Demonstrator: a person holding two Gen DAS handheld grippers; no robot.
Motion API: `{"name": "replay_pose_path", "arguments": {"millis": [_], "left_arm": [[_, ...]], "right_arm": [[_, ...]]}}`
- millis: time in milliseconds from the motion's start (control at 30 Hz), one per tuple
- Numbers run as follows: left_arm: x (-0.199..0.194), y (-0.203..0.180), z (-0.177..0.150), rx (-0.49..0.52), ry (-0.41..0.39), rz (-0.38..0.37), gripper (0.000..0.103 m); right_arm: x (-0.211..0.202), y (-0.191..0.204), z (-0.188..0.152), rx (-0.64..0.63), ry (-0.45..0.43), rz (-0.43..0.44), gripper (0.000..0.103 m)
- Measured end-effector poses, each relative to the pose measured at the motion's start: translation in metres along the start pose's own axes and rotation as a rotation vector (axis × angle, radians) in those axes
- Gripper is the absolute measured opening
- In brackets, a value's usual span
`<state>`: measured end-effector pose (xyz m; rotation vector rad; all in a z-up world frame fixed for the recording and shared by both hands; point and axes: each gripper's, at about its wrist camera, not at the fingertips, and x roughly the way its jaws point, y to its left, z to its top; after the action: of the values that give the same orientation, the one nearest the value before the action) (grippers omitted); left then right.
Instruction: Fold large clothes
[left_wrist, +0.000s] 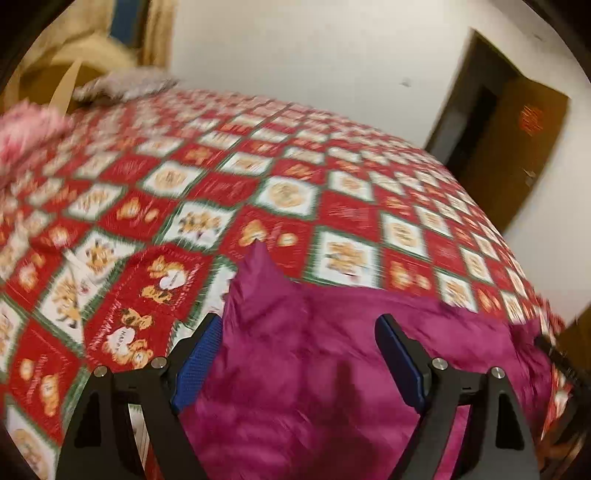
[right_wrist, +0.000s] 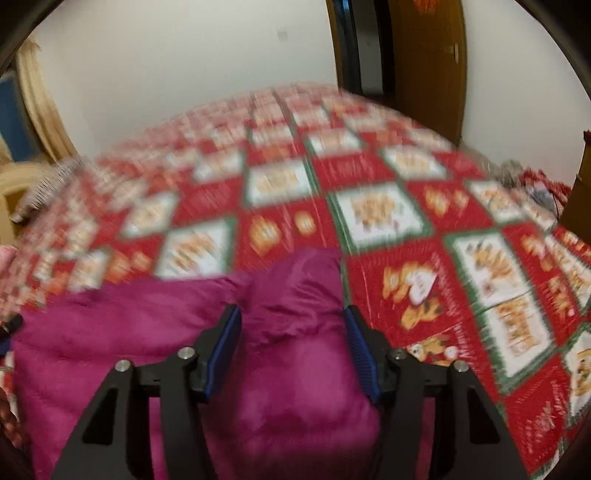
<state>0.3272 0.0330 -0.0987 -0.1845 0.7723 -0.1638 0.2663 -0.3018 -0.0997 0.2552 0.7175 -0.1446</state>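
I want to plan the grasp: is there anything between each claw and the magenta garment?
Nothing visible: the magenta garment already lies between the open fingers of the left claw and the right claw.

we saw both views lit by warm, even indoor light, with no glare. motion blur smeared the bedspread (left_wrist: 280, 192) pattern, worst toward the far edge. a soft shadow fell on the magenta garment (left_wrist: 332, 369). fisheye curvature bent the edges, and dark vignettes cut the corners.
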Motion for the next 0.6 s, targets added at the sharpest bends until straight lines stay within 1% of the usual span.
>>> {"name": "replay_pose_path", "arguments": {"millis": [33,67,100,133,167,200,233,267,300,333,367,400,533,600], "left_arm": [[-0.009,-0.011,-0.005,0.038,-0.009,-0.012,0.085],[-0.015,-0.02,-0.01,0.068,-0.011,-0.025,0.085],[-0.022,-0.033,-0.021,0.103,-0.011,-0.033,0.085],[-0.025,-0.041,-0.029,0.118,-0.013,-0.032,0.085],[-0.027,-0.048,-0.04,0.129,-0.011,-0.023,0.085],[-0.024,-0.052,-0.047,0.138,-0.001,-0.011,0.085],[-0.022,-0.054,-0.053,0.145,0.011,-0.005,0.085],[-0.015,-0.057,-0.064,0.153,0.039,-0.001,0.085],[-0.011,-0.058,-0.07,0.154,0.057,0.004,0.085],[-0.007,-0.057,-0.075,0.152,0.061,0.011,0.085],[-0.006,-0.057,-0.078,0.151,0.054,0.015,0.085],[-0.005,-0.056,-0.081,0.157,0.042,0.02,0.085],[0.005,-0.065,-0.089,0.221,0.018,0.067,0.085],[0.01,-0.068,-0.091,0.242,0.012,0.09,0.085]], "right_arm": [[-0.015,0.013,-0.001,-0.029,-0.016,0.022,0.061],[-0.029,0.029,-0.005,-0.063,-0.017,0.047,0.058],[-0.036,0.039,-0.008,-0.079,-0.016,0.068,0.054],[-0.047,0.054,-0.017,-0.097,-0.015,0.111,0.051],[-0.055,0.067,-0.027,-0.114,-0.011,0.147,0.045],[-0.058,0.08,-0.039,-0.136,-0.003,0.162,0.039],[-0.059,0.089,-0.049,-0.156,0.005,0.159,0.036],[-0.057,0.097,-0.061,-0.182,0.011,0.146,0.029],[-0.054,0.1,-0.068,-0.193,0.018,0.141,0.029],[-0.047,0.103,-0.078,-0.194,0.044,0.147,0.028],[-0.038,0.102,-0.086,-0.178,0.072,0.163,0.028],[-0.033,0.099,-0.09,-0.167,0.081,0.163,0.028],[-0.017,0.099,-0.103,-0.187,0.078,0.14,0.025],[-0.016,0.103,-0.109,-0.219,0.054,0.122,0.025]]}}
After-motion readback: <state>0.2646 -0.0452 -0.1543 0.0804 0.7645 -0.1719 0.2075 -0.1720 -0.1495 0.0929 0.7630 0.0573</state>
